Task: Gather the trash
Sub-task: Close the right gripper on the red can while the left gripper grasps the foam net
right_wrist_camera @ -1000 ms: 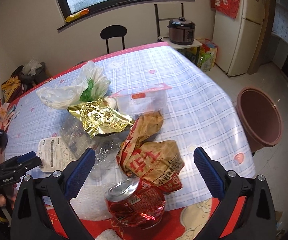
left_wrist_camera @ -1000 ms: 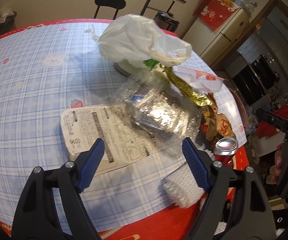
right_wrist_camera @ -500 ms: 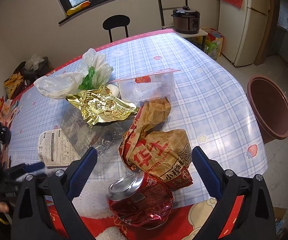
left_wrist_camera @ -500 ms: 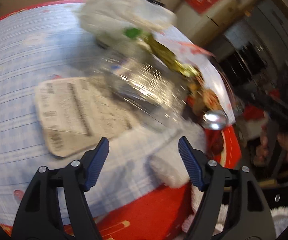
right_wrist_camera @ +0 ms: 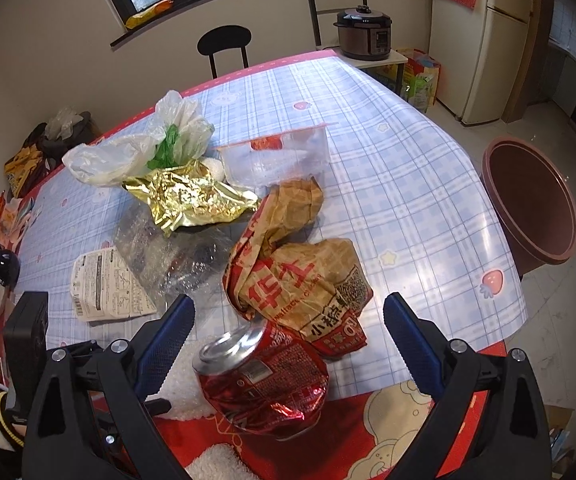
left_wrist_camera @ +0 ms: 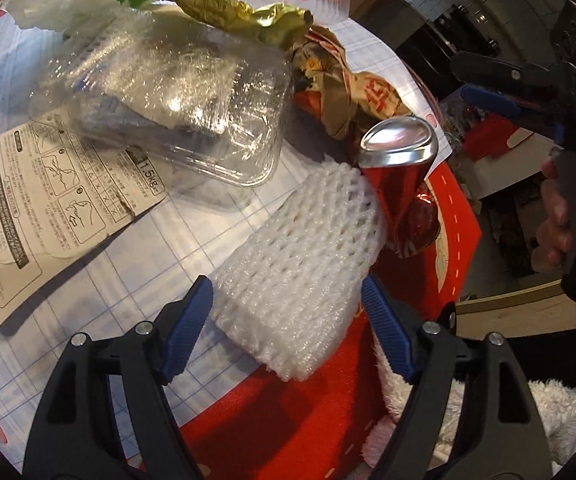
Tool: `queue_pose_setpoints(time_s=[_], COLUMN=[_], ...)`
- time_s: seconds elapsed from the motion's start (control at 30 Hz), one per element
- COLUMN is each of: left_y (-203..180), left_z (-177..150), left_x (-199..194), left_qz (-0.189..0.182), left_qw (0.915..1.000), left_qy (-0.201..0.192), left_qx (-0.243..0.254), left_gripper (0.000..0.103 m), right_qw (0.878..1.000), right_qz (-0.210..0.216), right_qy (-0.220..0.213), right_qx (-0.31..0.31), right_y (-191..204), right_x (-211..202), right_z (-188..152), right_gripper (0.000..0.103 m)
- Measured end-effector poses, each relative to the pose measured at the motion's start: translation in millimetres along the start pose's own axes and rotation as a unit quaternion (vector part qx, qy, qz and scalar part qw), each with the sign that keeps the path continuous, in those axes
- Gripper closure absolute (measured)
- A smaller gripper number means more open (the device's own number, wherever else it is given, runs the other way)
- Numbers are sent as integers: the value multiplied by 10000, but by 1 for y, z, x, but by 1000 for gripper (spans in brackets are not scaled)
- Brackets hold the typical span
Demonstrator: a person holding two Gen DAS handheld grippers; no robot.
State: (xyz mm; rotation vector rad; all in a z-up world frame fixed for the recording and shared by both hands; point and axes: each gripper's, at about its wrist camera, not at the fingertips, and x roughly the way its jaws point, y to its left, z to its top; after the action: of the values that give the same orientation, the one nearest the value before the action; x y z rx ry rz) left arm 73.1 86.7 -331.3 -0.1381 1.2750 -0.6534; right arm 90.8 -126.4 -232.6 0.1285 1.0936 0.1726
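My left gripper [left_wrist_camera: 288,316] gapes around the white foam net [left_wrist_camera: 300,256] at the counter [right_wrist_camera: 408,184] edge, its card [left_wrist_camera: 47,200] reading "1.5kg", while only my released right gripper [right_wrist_camera: 288,336] shows the brown bin [right_wrist_camera: 528,208].

My left gripper [left_wrist_camera: 288,312] is spread wide, tilted low; my right gripper [right_wrist_camera: 288,328] hangs equally wide apart, gripping nothing.

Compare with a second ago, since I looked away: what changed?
The left claw came down and forward to straddle the foam net, jaws open, nothing gripped yet. The right claw eased slightly closer to the can, also open. The trash itself lies as before.
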Motion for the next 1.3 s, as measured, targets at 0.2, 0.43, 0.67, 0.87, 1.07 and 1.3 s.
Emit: queue_pose_setpoints(time_s=[0.2, 0.43, 0.67, 0.87, 1.07, 1.3], left_y=[1, 12, 16, 14, 12, 11], left_z=[-2, -4, -2, -1, -3, -6], left_x=[2, 3, 4, 5, 6, 6], left_qz=[-13, -3, 45, 63, 65, 79], left_qw=[10000, 9998, 9997, 9998, 9997, 9997], left_qy=[18, 43, -14, -46, -96, -133], left_qx=[-71, -209, -248, -208, -196, -167], left_gripper=[30, 30, 30, 29, 29, 29], right_qw=[9989, 9910, 9926, 9928, 9919, 9924], right_qz=[11, -372, -13, 330, 446, 583], right_qy=[352, 567, 815, 1010, 1113, 1046], right_qx=[-325, -1150, -904, -558, -408, -298], right_y=[16, 41, 26, 16, 13, 13], right_x=[14, 31, 52, 66, 72, 70], right_z=[-25, -40, -43, -48, -52, -52], right_gripper=[9, 5, 5, 5, 5, 6])
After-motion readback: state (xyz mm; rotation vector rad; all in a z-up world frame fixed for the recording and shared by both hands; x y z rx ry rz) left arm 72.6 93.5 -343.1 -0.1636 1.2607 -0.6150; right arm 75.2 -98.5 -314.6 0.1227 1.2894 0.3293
